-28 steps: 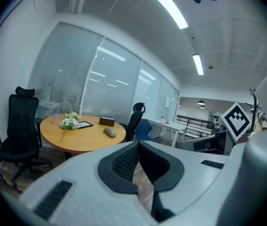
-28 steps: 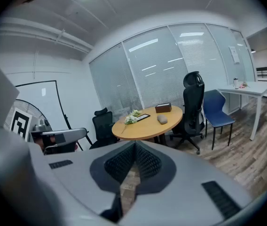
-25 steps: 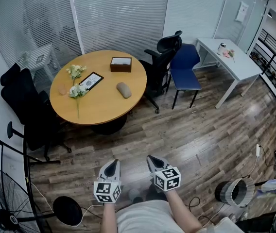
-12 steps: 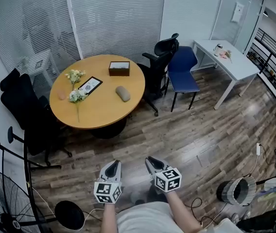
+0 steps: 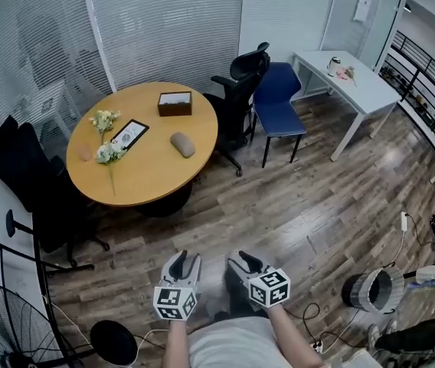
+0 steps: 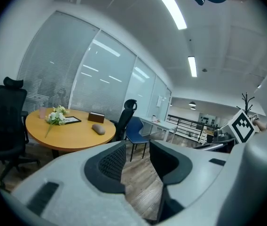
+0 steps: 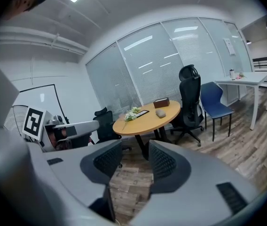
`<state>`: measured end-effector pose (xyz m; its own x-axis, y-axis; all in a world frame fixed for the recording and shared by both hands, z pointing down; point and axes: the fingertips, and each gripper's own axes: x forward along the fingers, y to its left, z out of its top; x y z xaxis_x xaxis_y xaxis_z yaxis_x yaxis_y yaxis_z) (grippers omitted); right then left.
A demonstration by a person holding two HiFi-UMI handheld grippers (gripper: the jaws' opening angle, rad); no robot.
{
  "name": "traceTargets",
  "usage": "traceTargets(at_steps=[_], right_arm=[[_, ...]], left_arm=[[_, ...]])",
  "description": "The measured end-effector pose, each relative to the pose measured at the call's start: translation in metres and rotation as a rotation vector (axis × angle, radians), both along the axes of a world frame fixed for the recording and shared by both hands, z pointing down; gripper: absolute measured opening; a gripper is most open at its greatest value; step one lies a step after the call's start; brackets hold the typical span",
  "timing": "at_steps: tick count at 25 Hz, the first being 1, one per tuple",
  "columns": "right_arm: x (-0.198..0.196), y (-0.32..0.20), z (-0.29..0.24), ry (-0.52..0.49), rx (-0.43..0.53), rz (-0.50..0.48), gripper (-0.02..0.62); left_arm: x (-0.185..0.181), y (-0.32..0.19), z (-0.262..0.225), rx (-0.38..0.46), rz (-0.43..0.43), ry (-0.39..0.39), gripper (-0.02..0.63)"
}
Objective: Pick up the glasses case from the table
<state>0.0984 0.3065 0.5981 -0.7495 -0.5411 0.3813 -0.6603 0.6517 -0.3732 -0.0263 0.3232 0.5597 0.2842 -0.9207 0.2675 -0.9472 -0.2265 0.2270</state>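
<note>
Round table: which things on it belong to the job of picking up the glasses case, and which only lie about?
For the job: glasses case, round table.
Lying about: flowers, black frame, brown box, pink cup.

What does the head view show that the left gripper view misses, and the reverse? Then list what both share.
Only the head view shows the floor fan and the wire basket on the wooden floor. Only the left gripper view shows the ceiling lights. Both show the round table with the glasses case, flowers and brown box on it, and the blue chair.
</note>
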Motion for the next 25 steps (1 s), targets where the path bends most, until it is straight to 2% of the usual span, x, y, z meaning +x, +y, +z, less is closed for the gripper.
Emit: traceTargets(at_steps=[11, 20, 25], right_arm=[[-0.038, -0.066, 0.01, -0.002, -0.039, -0.051, 0.193], [-0.08, -0.165, -0.008, -0.028, -0.027, -0.088, 0.199], [-0.086, -0.22, -0.017, -0.044, -0.012, -0.099, 0.201]], left_arm=[[-0.034, -0.048, 0.011, -0.036, -0.073, 0.028, 0.147], [-0.053, -0.14, 0.003, -0.055, -0.06, 0.022, 0.147], [-0.052, -0.19, 0.0, -0.053, -0.05, 0.018, 0.15]])
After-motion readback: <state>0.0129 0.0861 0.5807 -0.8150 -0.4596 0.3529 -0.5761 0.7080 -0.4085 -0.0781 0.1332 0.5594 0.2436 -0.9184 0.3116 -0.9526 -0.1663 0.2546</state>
